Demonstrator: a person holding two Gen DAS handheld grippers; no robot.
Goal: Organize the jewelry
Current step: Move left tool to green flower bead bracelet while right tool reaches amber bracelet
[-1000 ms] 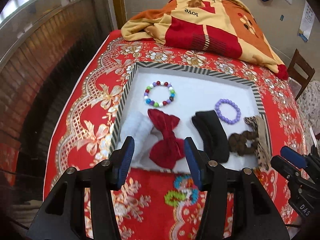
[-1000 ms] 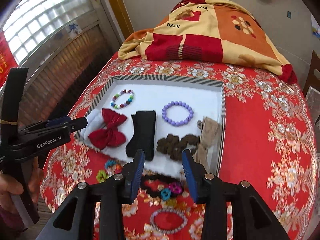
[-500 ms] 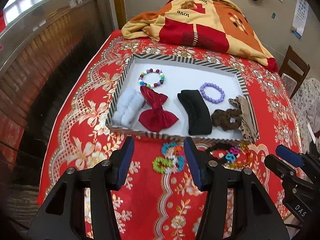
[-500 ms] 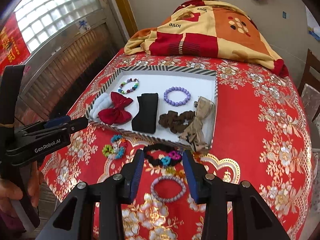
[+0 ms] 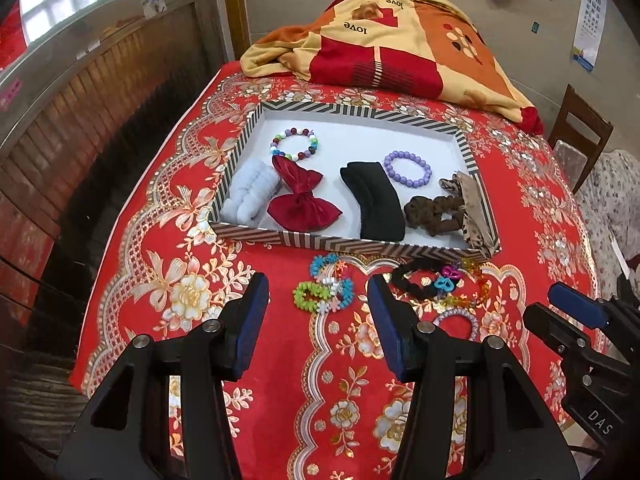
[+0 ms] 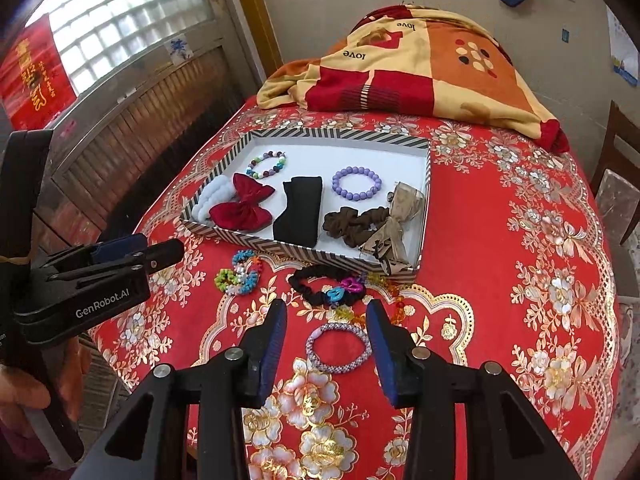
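A striped-rim tray [image 5: 344,111] [image 6: 304,249] on the red tablecloth holds a multicolour bead bracelet [image 5: 295,144], a white scrunchie [image 5: 249,192], a red bow [image 5: 302,200], a black hair piece [image 5: 376,200], a purple bead bracelet [image 6: 357,182], a brown scrunchie [image 6: 352,220] and a tan bow [image 6: 394,224]. In front of the tray lie colourful flower bands [image 5: 326,290] [image 6: 239,272], a black band with charms [image 6: 332,286] and a silvery bead bracelet [image 6: 338,345]. My left gripper [image 5: 318,312] is open above the flower bands. My right gripper [image 6: 326,338] is open over the silvery bracelet, holding nothing.
A folded red and yellow blanket [image 5: 396,44] lies at the table's far end. A wooden chair [image 5: 580,128] stands at the right. A slatted wooden wall panel [image 6: 132,120] and window run along the left. A hand [image 6: 24,396] holds the left gripper's handle.
Both grippers have drawn back from the tray toward the table's near edge, so the loose bands and the silvery bracelet in front of the tray have come into view. Jaw openings look unchanged.
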